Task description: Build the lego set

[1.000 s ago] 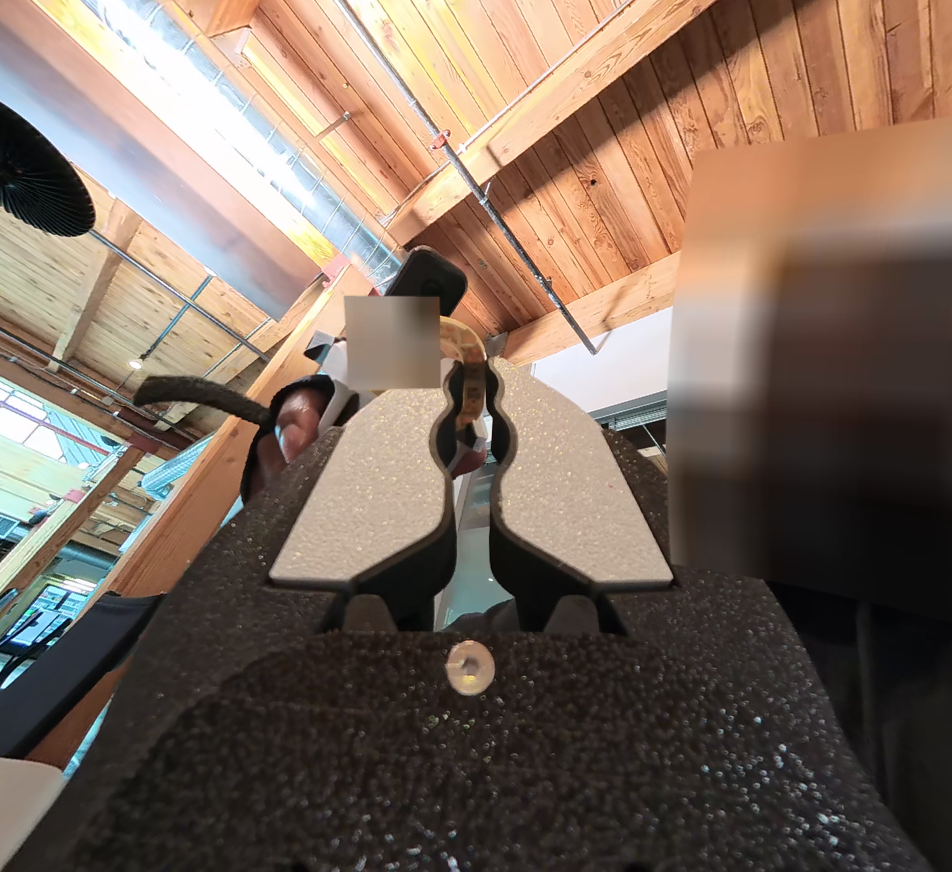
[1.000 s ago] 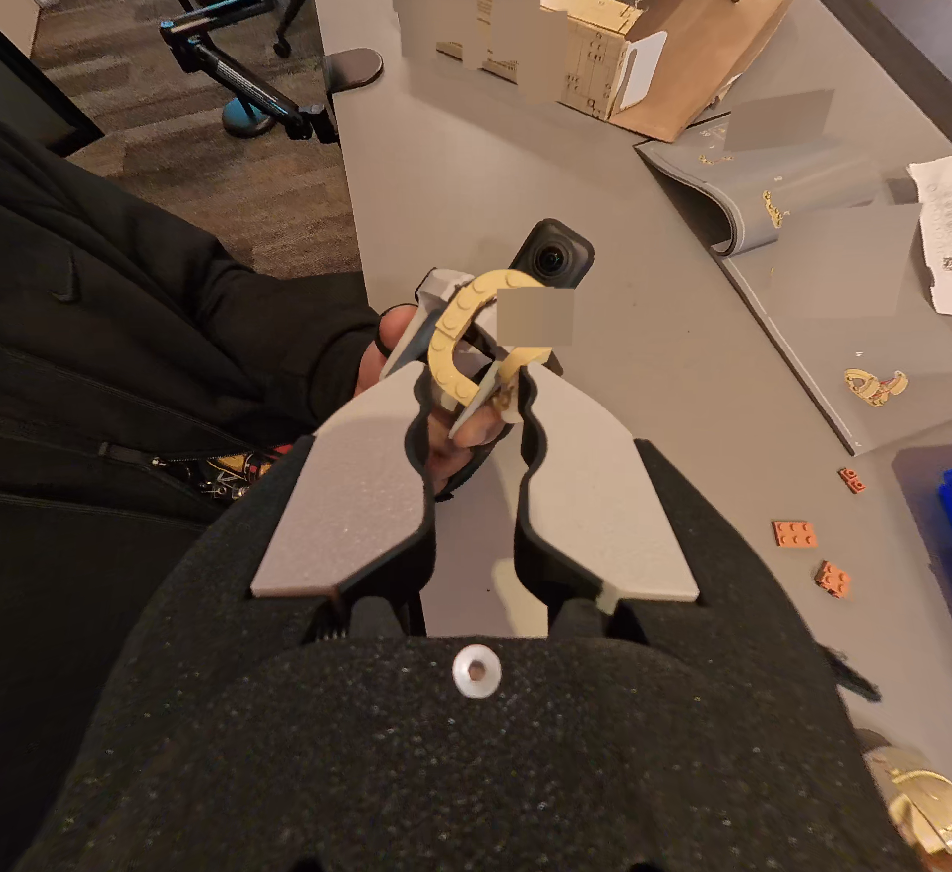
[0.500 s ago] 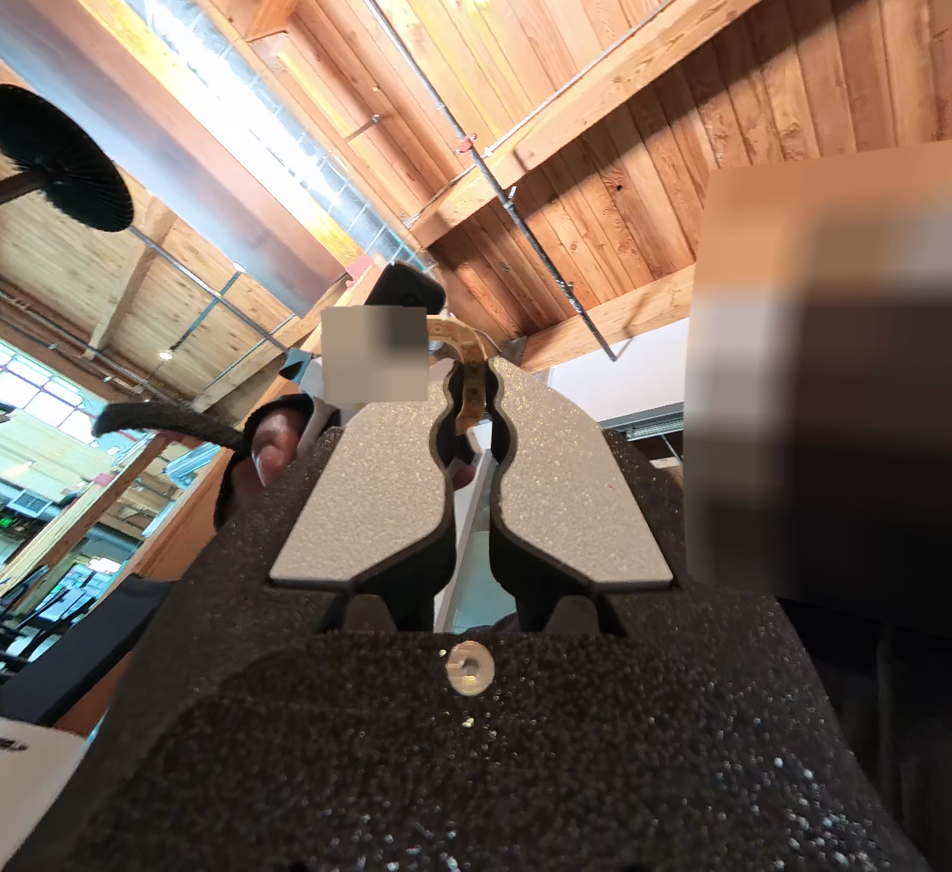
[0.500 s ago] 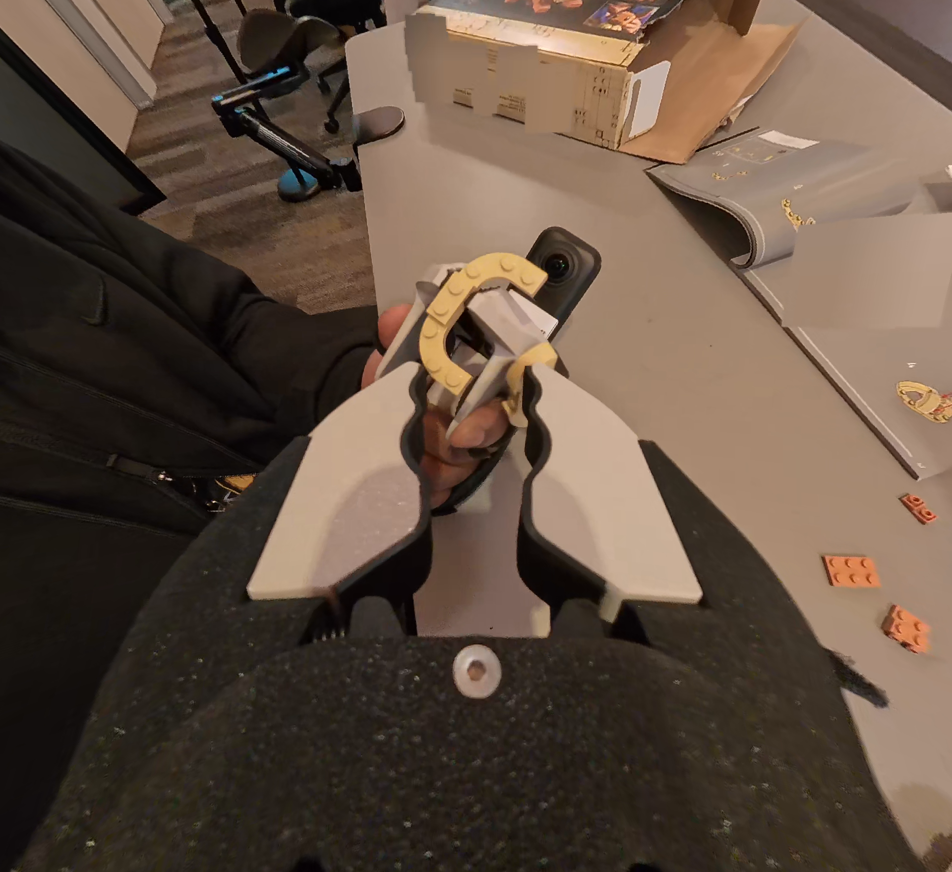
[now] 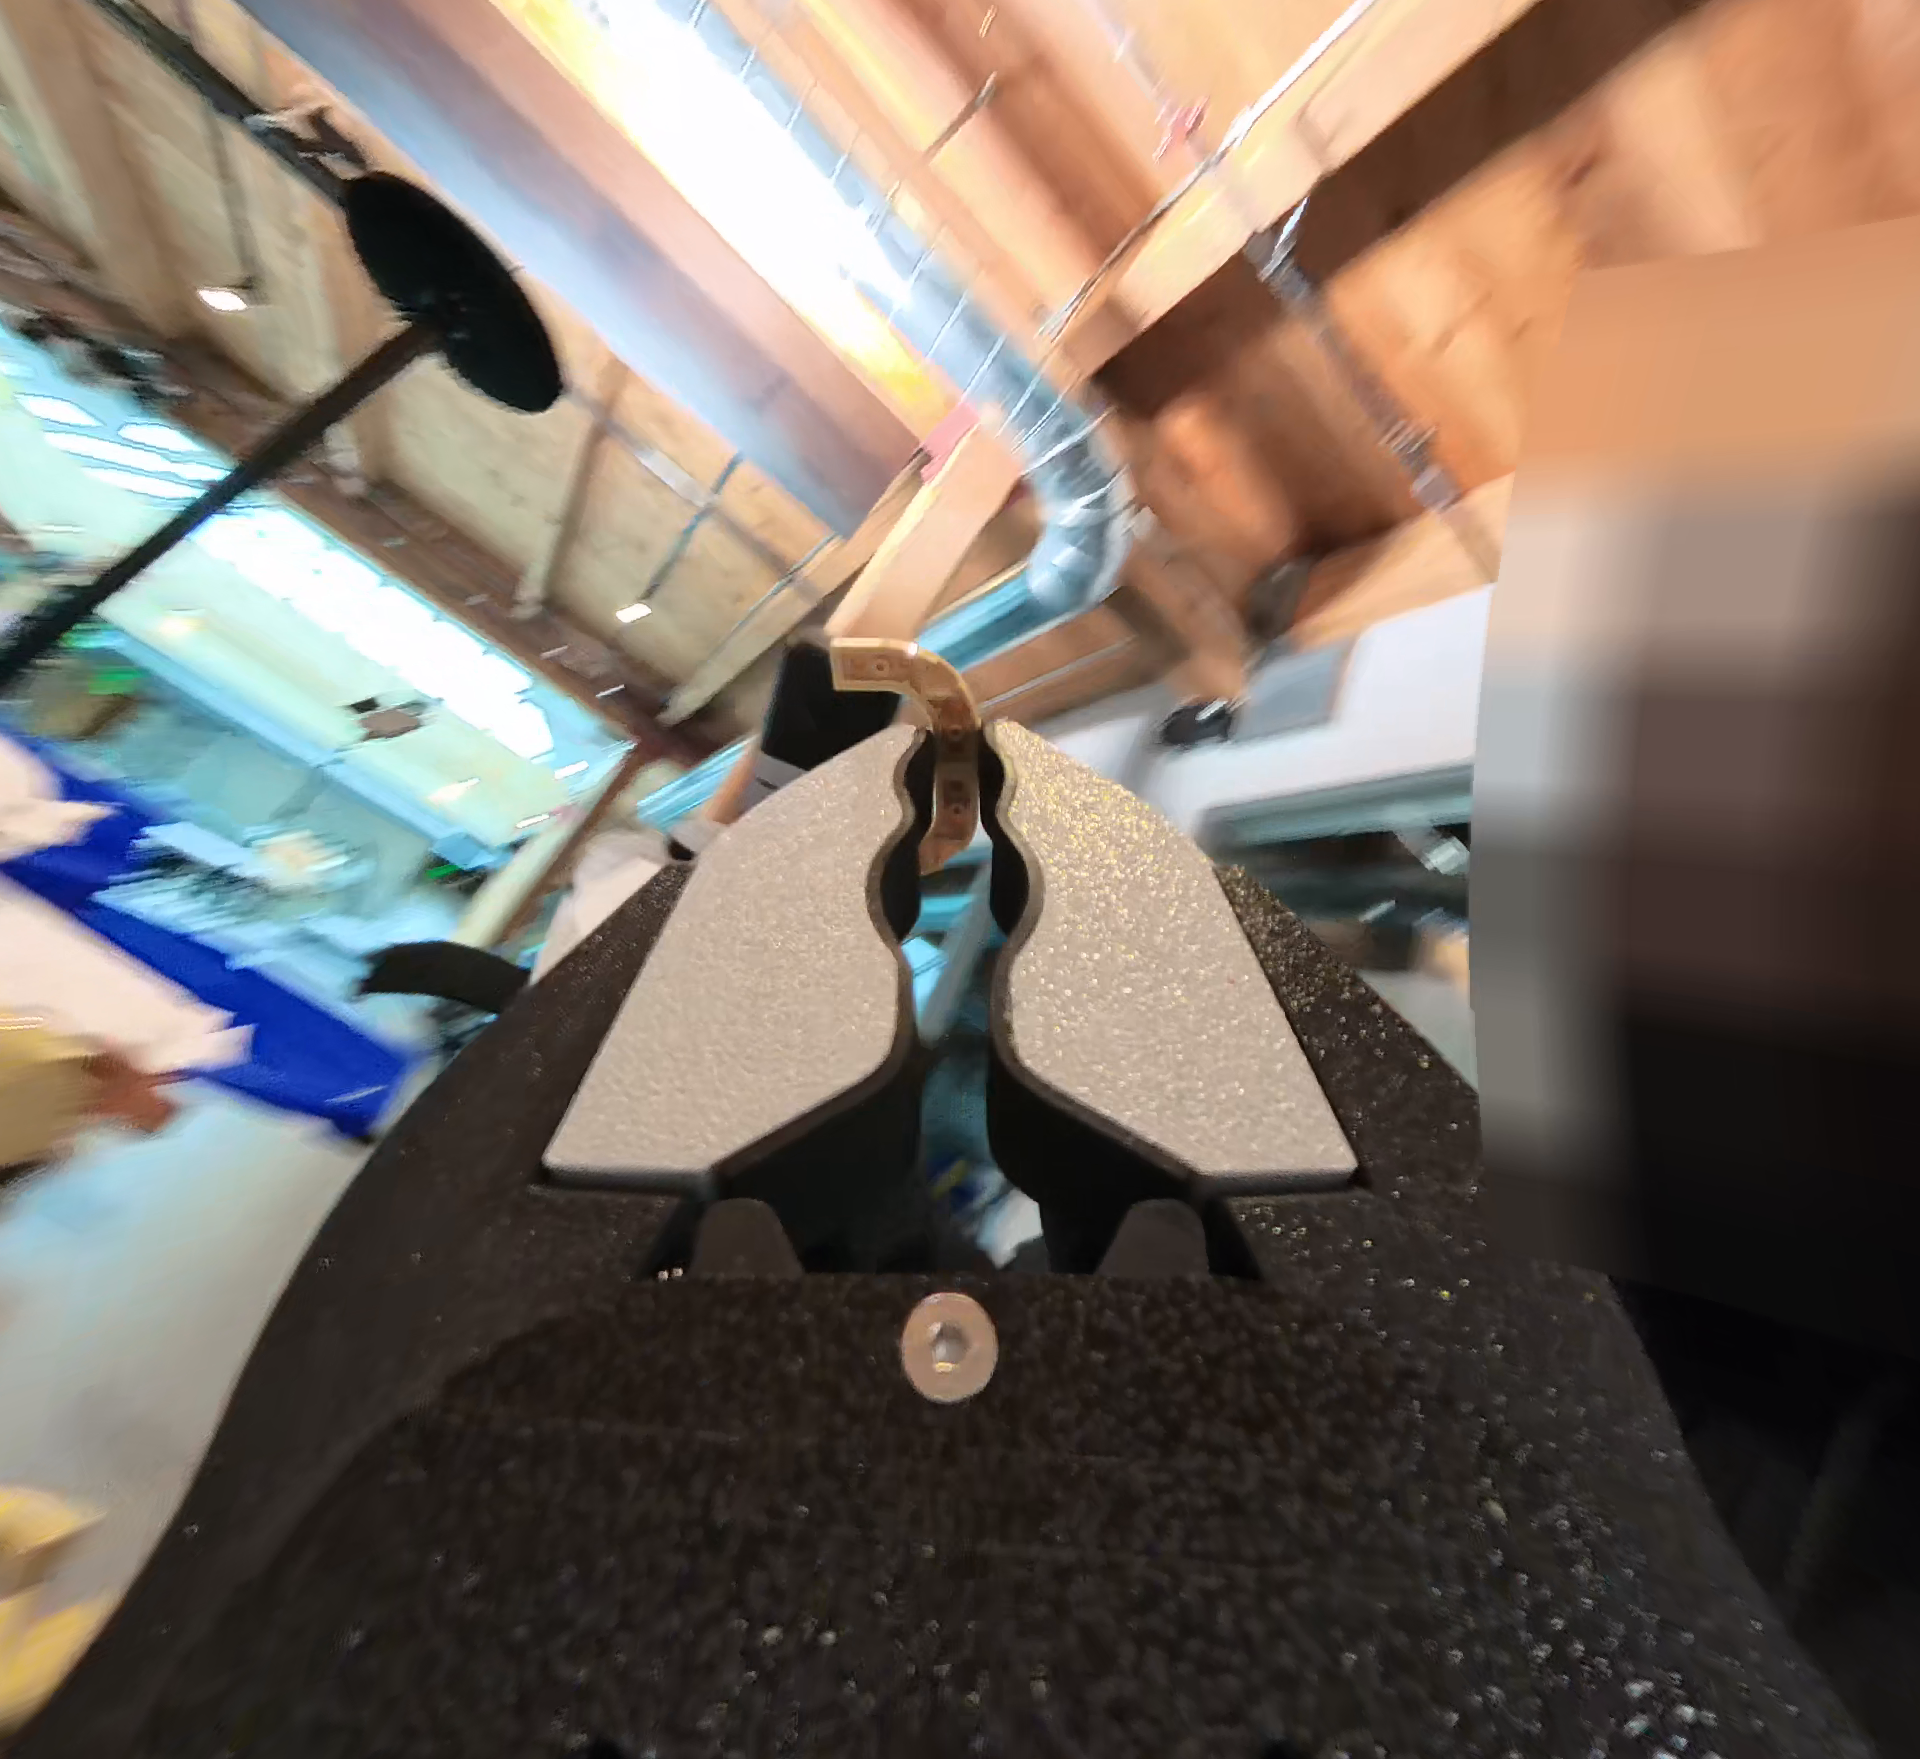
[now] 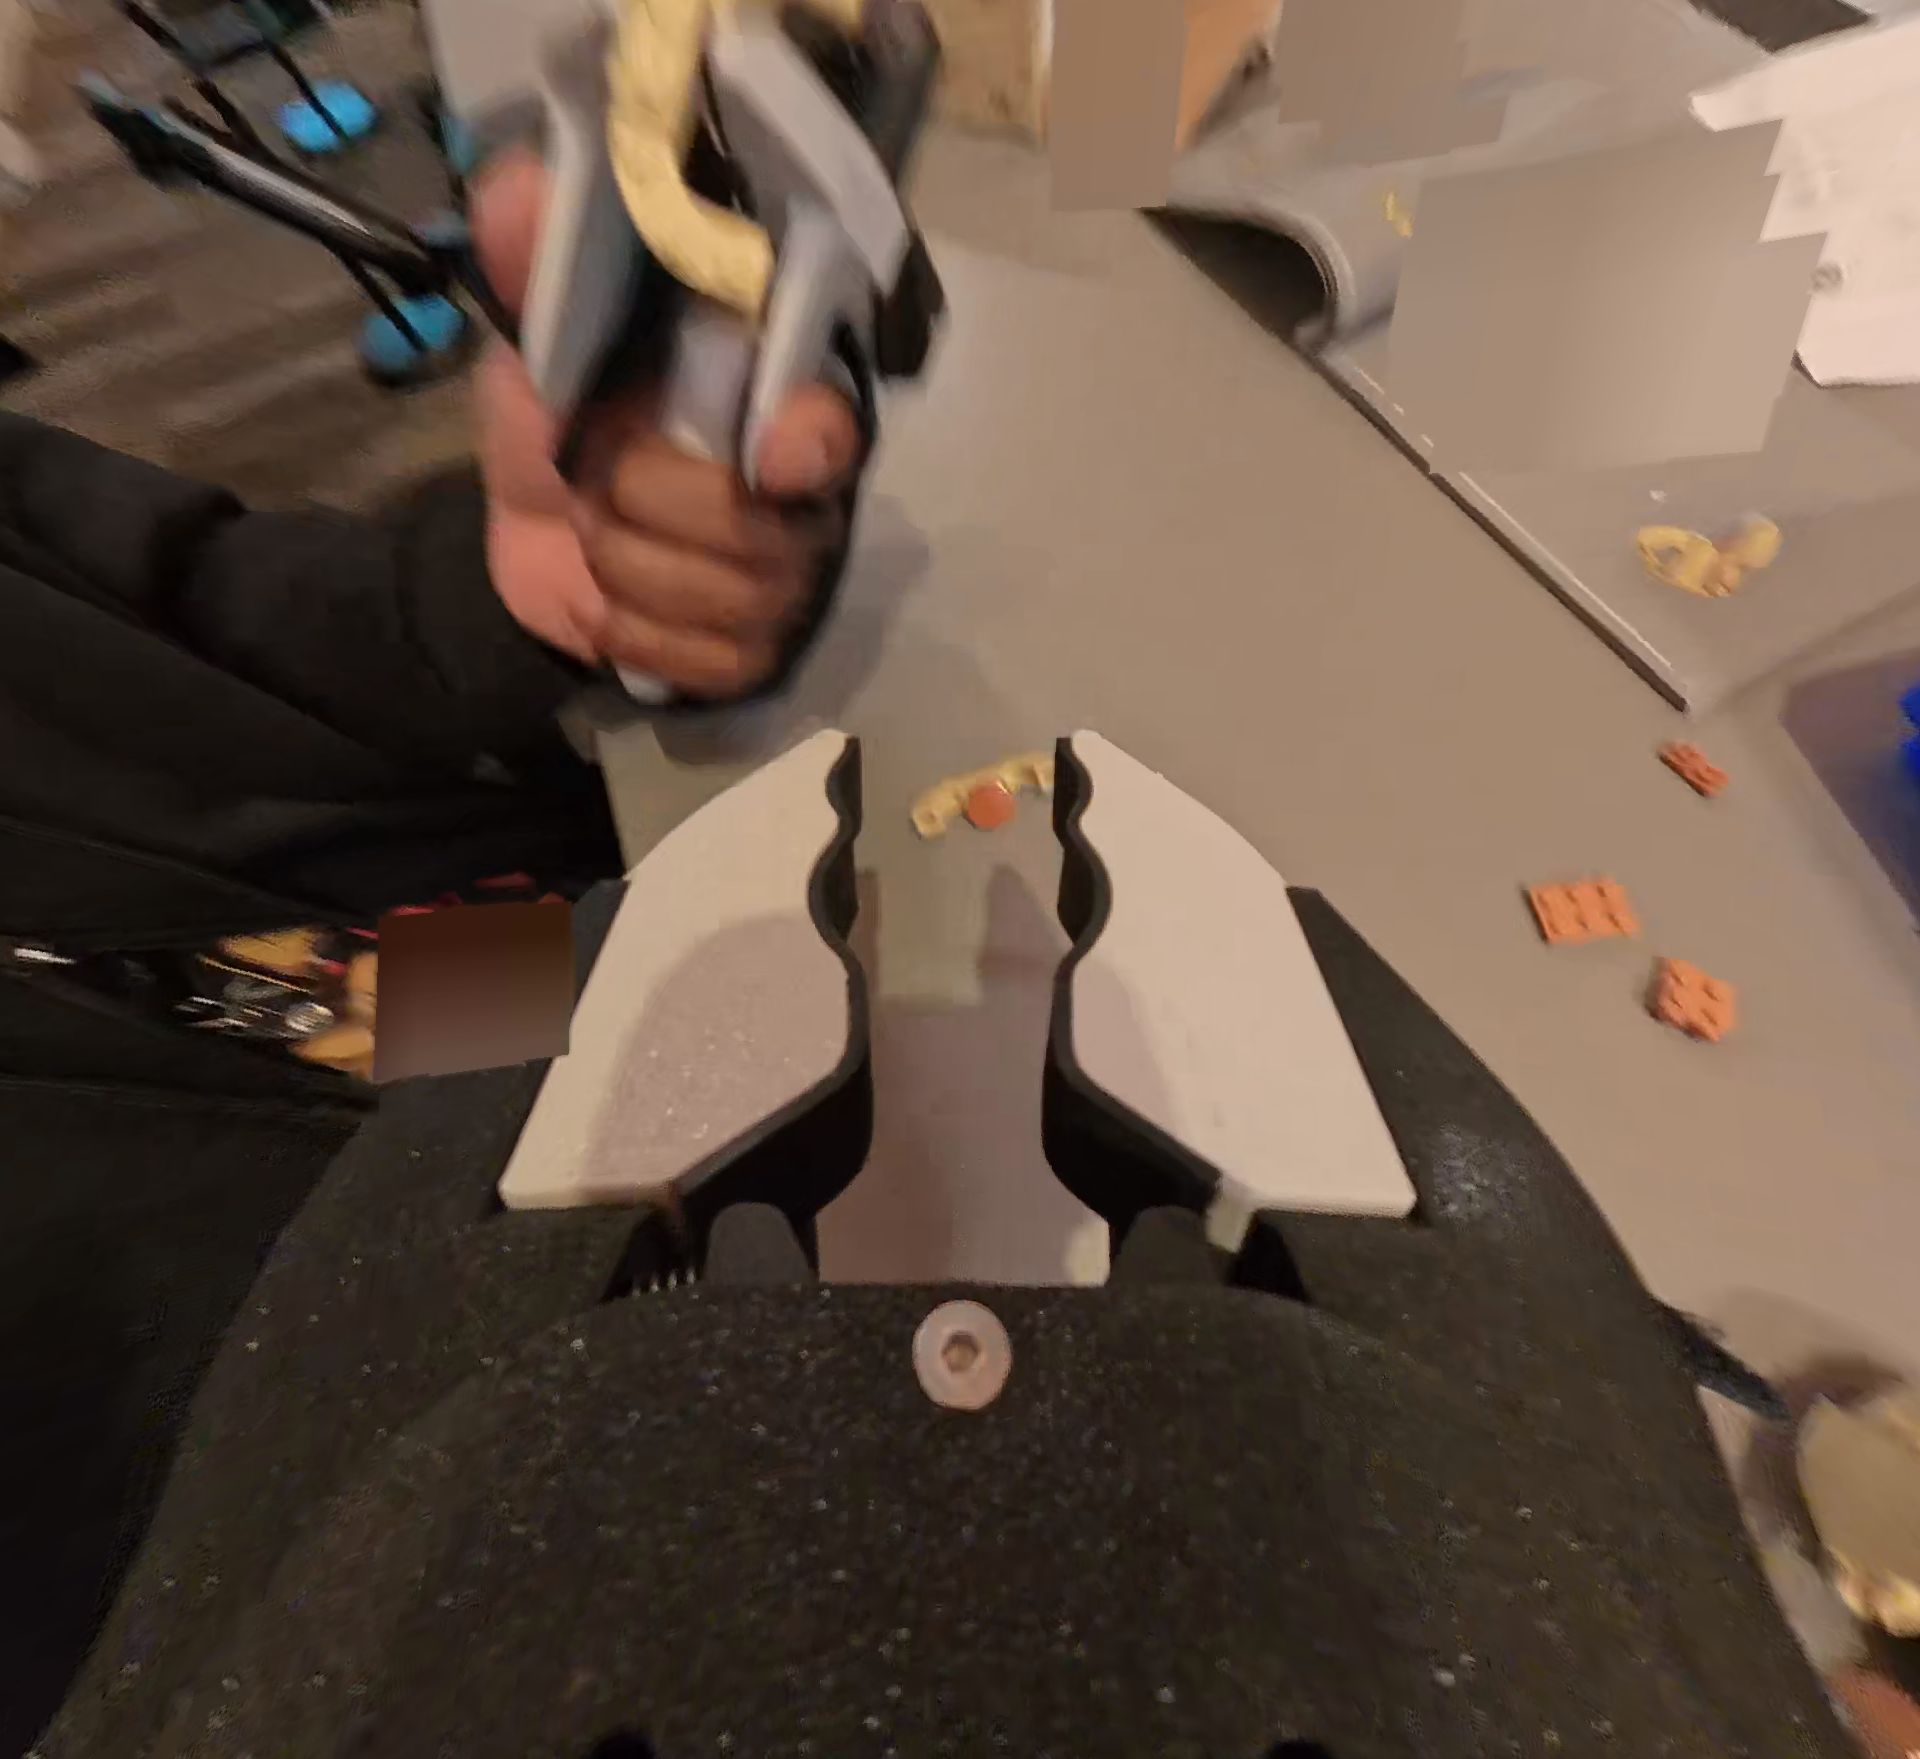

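Left gripper: clamped on a curved tan lego arch, held aloft, its hook poking past the tips.
Right gripper: gaped empty, above a small tan curved piece with a round orange stud on the grey table.
Right of it: orange plates.
Risk: thin edge grip; a twist could pop the arch out.
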`<action>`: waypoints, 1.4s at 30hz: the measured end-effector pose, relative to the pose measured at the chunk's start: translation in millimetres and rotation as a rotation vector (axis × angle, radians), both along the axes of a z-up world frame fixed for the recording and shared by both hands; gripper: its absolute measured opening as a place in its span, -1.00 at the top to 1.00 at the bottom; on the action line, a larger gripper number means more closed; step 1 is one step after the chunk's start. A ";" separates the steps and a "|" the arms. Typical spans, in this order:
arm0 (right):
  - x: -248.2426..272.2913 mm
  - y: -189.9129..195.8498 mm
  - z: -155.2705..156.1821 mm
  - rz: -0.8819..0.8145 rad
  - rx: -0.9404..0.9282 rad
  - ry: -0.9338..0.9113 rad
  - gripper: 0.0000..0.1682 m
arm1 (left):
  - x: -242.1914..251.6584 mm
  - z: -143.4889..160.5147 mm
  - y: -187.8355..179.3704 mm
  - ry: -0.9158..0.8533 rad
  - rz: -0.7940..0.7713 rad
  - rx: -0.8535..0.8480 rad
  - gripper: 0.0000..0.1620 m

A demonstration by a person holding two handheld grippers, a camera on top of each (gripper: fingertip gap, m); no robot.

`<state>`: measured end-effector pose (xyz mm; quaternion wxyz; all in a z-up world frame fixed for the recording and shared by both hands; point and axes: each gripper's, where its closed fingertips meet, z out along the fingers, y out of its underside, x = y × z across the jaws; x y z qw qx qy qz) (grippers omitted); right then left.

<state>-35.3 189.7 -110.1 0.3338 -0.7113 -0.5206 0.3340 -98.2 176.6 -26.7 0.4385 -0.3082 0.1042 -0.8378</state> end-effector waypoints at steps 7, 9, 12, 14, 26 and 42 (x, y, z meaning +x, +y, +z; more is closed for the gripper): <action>-12.8 -14.0 -72.3 0.018 0.006 -0.307 0.59 | -26.3 -12.7 13.9 0.283 0.219 0.087 0.91; -18.4 -16.7 -91.3 0.001 0.008 -0.395 0.59 | -26.1 -19.3 18.6 0.301 0.232 0.060 0.91; -24.5 -19.4 -105.3 -0.053 0.031 -0.456 0.59 | -21.3 -20.8 16.4 0.288 0.197 0.050 0.91; -28.7 -19.1 -110.5 -0.090 0.032 -0.459 0.63 | -16.1 -23.8 16.9 0.312 0.195 0.047 0.91; -34.1 -6.5 -98.5 -0.145 -0.030 -0.200 1.00 | -14.7 -25.2 17.7 0.291 0.169 0.022 0.91; -42.9 11.0 -100.3 -0.169 0.025 -0.152 0.78 | -41.1 -28.7 33.3 0.172 0.199 -0.102 0.91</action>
